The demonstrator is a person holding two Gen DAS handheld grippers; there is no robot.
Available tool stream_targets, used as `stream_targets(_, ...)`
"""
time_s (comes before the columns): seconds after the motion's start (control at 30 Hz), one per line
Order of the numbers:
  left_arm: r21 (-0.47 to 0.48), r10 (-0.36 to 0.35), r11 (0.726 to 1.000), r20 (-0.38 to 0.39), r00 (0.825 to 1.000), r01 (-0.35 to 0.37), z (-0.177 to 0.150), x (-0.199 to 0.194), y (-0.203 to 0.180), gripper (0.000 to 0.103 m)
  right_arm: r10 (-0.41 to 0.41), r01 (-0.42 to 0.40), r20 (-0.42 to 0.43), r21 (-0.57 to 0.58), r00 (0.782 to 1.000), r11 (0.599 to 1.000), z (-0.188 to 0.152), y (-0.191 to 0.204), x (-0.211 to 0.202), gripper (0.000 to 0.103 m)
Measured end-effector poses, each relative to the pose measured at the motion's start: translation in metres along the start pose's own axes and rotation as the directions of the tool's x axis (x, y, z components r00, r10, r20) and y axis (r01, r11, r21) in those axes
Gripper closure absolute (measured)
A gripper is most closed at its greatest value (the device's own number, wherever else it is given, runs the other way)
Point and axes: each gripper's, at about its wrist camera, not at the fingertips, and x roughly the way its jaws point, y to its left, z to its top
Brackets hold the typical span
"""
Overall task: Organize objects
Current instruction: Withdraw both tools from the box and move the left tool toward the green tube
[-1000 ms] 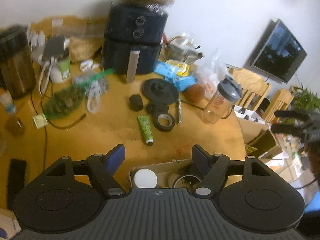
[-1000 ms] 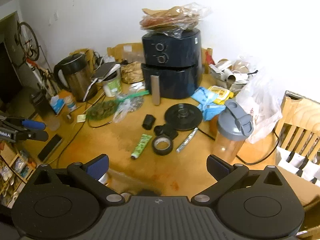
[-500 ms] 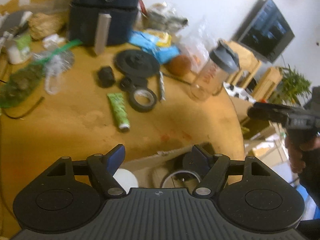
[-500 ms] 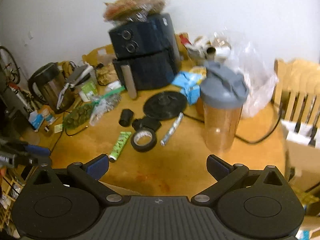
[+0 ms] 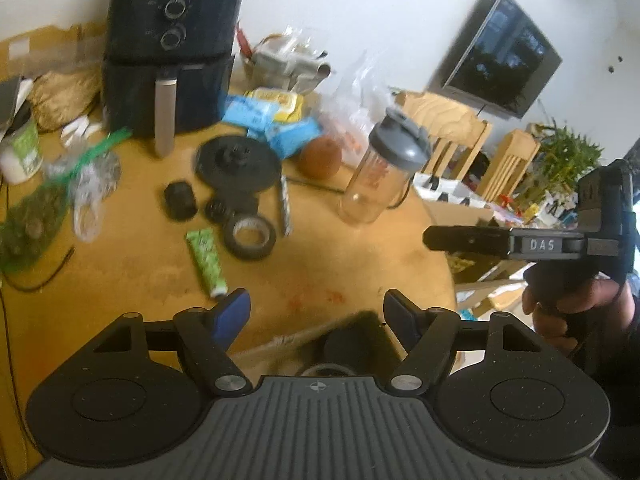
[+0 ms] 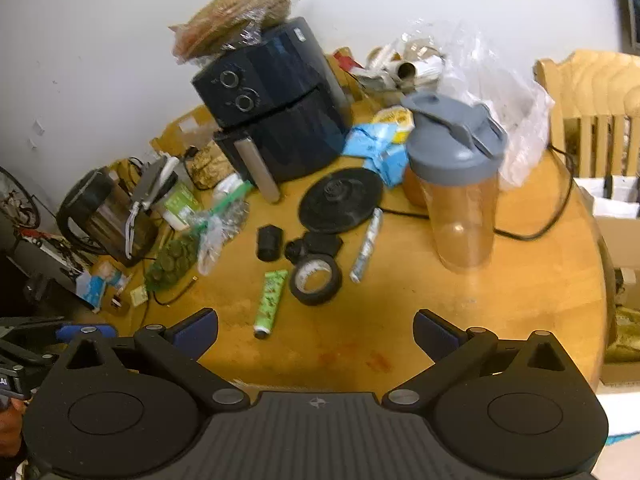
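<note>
Both grippers, left gripper [image 5: 316, 306] and right gripper [image 6: 316, 330], hover wide and empty over the counter [image 6: 520, 292]. Approach low; close on a single item squarely. Largest to smallest, mid-counter: one air fryer [image 6: 276, 120], one shaker bottle [image 6: 456, 184], one black disc [image 6: 340, 200], one tape roll [image 6: 316, 280], one green tube [image 6: 270, 300].

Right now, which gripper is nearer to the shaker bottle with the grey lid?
Right. The right gripper hovers open near the shaker bottle. The left gripper, also open, hovers farther back, by the table's near edge.
</note>
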Motion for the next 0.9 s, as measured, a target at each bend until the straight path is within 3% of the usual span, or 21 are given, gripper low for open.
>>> stream_targets(0.2,-0.022,-0.003,1.000,0.012,1.000,0.004,0.011,0.009,0.008,0.030,-0.041,0.041,0.006,-0.092,0.999,0.995,0.019,0.016,0.010,0.000)
stream_targets(0.47,-0.022,0.046,0.999,0.019,0.999,-0.046,0.024,0.006,0.021,0.030,-0.054,0.051,-0.010,-0.231,0.998,0.972,0.029,0.029,0.019,0.000)
stream_targets(0.67,-0.056,0.085,0.995,-0.009,0.996,-0.085,0.030,0.019,0.040,0.030,-0.049,0.043,-0.022,-0.236,0.999,0.971,0.029,0.017,0.034,0.000)
stream_targets(0.9,-0.071,0.149,0.986,-0.060,0.987,-0.153,0.035,0.042,0.059,0.030,-0.043,0.034,-0.055,-0.163,0.998,0.986,0.021,-0.005,0.042,0.000)
